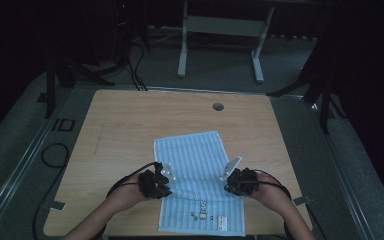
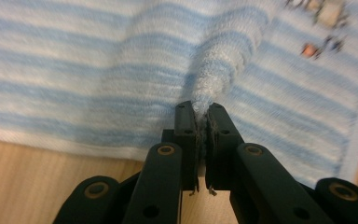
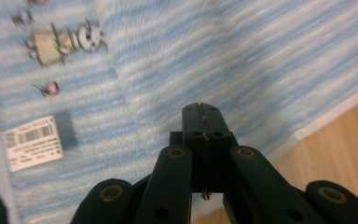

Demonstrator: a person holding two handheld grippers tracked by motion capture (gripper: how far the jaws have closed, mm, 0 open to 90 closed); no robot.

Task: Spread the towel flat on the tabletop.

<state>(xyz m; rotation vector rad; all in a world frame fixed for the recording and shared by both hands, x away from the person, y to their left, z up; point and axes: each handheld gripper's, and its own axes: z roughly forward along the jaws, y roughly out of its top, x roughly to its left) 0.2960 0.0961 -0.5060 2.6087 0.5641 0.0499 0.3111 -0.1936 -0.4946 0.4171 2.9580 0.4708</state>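
Note:
A light-blue striped towel (image 1: pixel 195 160) lies flat on the wooden table (image 1: pixel 125 125), its near end reaching the front edge. A white barcode label (image 3: pixel 31 142) and a small embroidered figure (image 3: pixel 60 42) sit near that end. My left gripper (image 1: pixel 168 188) is at the towel's left edge, shut on a pinched ridge of the towel (image 2: pixel 219 60) that rises into the closed jaws (image 2: pixel 201 109). My right gripper (image 1: pixel 228 187) is at the towel's right edge. In the right gripper view its jaws (image 3: pixel 200 108) are closed over the towel (image 3: pixel 261 56) with no cloth visible between them.
A round cable hole (image 1: pixel 218 106) sits at the table's far middle. On the floor beyond stands a white table frame (image 1: pixel 182 50), with black stands (image 1: pixel 325 95) at both sides. Black cables (image 1: pixel 55 150) loop left of the table.

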